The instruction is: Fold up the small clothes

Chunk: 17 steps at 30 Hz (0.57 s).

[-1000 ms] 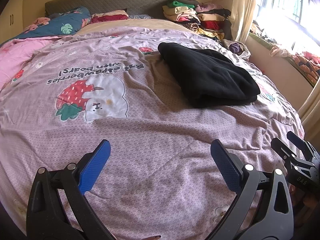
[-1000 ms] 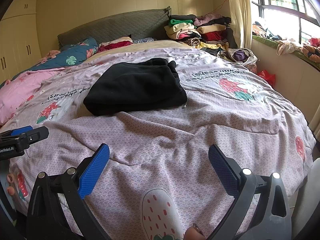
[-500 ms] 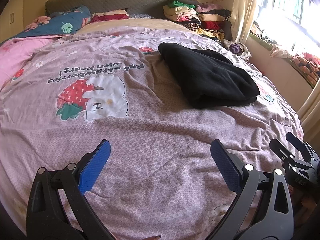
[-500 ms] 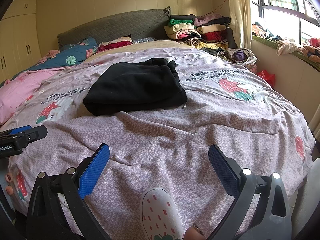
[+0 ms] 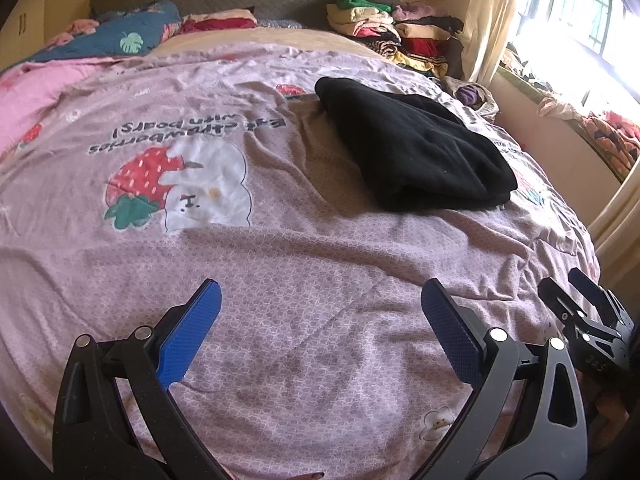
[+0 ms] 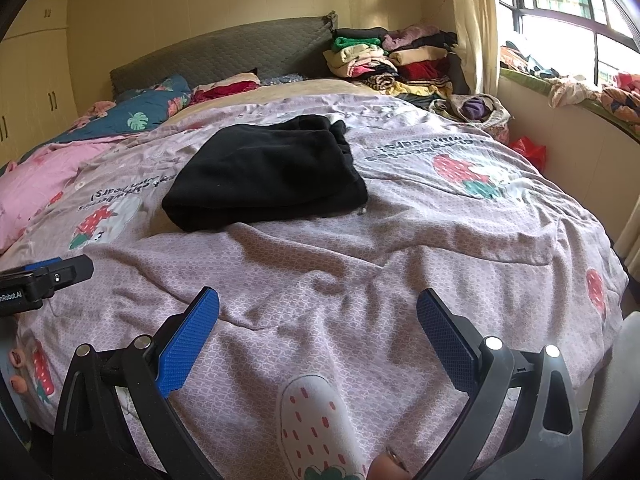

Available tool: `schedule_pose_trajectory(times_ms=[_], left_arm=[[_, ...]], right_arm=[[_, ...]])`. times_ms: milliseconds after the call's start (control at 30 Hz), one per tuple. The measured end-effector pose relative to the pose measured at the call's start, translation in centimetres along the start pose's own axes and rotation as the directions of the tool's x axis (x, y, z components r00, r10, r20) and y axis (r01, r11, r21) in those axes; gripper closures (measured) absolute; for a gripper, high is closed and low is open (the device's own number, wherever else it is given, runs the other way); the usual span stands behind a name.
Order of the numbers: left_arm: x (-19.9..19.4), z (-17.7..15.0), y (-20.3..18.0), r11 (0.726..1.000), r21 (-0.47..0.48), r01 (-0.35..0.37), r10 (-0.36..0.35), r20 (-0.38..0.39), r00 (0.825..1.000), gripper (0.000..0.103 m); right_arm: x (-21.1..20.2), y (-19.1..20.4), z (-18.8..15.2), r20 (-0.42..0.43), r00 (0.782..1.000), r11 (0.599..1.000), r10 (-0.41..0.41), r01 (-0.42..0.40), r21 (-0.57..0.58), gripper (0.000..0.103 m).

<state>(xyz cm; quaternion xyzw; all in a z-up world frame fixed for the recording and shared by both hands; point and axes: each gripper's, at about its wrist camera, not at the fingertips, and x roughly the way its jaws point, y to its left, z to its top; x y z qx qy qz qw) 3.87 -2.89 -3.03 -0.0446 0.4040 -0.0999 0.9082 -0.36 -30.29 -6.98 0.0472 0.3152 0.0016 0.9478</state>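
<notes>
A black garment (image 5: pixel 416 148) (image 6: pixel 264 172) lies folded into a thick rectangle on the lilac strawberry-print bedcover (image 5: pixel 280 280) (image 6: pixel 400 240), well beyond both grippers. My left gripper (image 5: pixel 318 320) hovers open over the near part of the bed, blue pads wide apart with nothing between them. My right gripper (image 6: pixel 318 320) is likewise open and empty near the bed's front edge. Each gripper shows in the other's view: the right gripper's black tip (image 5: pixel 580 312) at the far right, the left gripper's tip (image 6: pixel 48 276) at the far left.
A stack of folded clothes (image 5: pixel 392 36) (image 6: pixel 392 60) stands at the head of the bed by the curtain. Pillows and a pink quilt (image 5: pixel 36 92) lie at the left. More clothes sit on the window sill (image 6: pixel 580 88). A grey headboard (image 6: pixel 224 52) backs the bed.
Almost nothing has changed. The views shift only slightly, and the right gripper's tip sinks a little in the left wrist view. The black garment lies still.
</notes>
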Motion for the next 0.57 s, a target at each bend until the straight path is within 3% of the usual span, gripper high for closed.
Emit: schedule_pose_trajectory(times_ms=[100, 167, 267, 333, 400, 467, 500, 533, 567], left_arm=[[0.2, 0.1, 0.6, 0.999, -0.035, -0.031, 0.031, -0.010, 0.999, 0.009], [0.3, 0.2, 1.2, 0.997, -0.049, -0.065, 0.064, -0.013, 0.998, 0.009], [0.3, 0.8, 3.4, 0.990, -0.086, -0.111, 0.109, -0.025, 0.994, 0.009], [0.4, 1.7, 6.2, 0.980, -0.122, -0.157, 0.153, -0.040, 0.987, 0.009], [0.2, 3.0, 11.4, 0.951, -0.185, -0.246, 0.242, -0.046, 0.969, 0.009], [-0.2, 4.1, 16.3, 0.915, -0.240, -0.325, 0.319, -0.066, 0.946, 0.009], [-0.7, 4.7, 19.8, 0.883, -0.268, -0.385, 0.380, -0.073, 0.922, 0.009], [-1.2, 5.1, 22.9, 0.846, -0.294, -0.446, 0.444, -0.077, 0.893, 0.009], [-1.8, 5.5, 26.4, 0.793, -0.316, -0.521, 0.523, -0.086, 0.848, 0.009]], right_arm=[[-1.1, -2.2, 0.5, 0.015, 0.999, 0.996, -0.044, 0.043, 0.076, 0.004], [-2.6, -5.2, 1.1, 0.041, 0.991, 0.982, -0.129, 0.122, 0.147, 0.004], [-4.6, -11.9, 1.6, 0.055, 0.948, 0.920, -0.312, 0.287, 0.268, 0.004], [-5.7, -17.9, 1.1, 0.015, 0.891, 0.836, -0.453, 0.419, 0.354, 0.004], [-6.3, -24.1, -0.2, -0.092, 0.796, 0.704, -0.599, 0.578, 0.413, 0.004], [-7.2, -31.9, -2.6, -0.220, 0.684, 0.542, -0.696, 0.701, 0.463, 0.004], [-7.4, -35.7, -4.1, -0.305, 0.619, 0.455, -0.723, 0.760, 0.464, 0.004], [-7.6, -38.8, -5.5, -0.373, 0.575, 0.390, -0.728, 0.795, 0.464, 0.004], [-7.8, -40.9, -6.6, -0.421, 0.555, 0.347, -0.718, 0.809, 0.474, 0.004]])
